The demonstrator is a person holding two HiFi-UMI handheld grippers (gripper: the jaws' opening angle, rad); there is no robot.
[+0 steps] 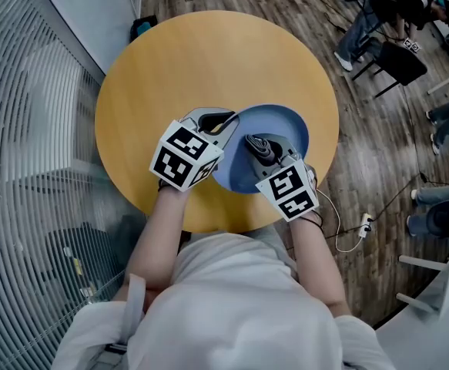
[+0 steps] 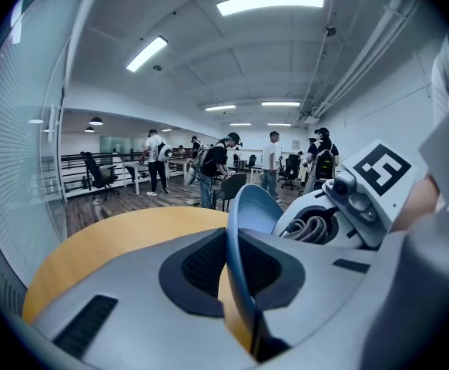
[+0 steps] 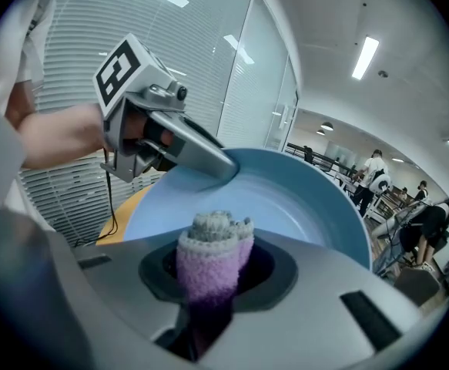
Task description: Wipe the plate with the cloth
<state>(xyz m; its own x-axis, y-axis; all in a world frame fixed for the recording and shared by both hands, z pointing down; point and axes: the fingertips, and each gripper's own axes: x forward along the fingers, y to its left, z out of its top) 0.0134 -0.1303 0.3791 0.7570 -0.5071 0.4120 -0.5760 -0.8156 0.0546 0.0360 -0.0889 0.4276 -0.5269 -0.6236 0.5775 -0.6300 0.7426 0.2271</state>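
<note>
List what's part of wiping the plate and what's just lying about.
Job: plate, clamped by its rim in the left gripper; cloth, held in the right gripper.
Lying about: black chair, white cable, people in the background.

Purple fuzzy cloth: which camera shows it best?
The right gripper view: the purple fuzzy cloth sits clamped in the right claw, close up. The head view and left gripper view show only a small grey bundle.
</note>
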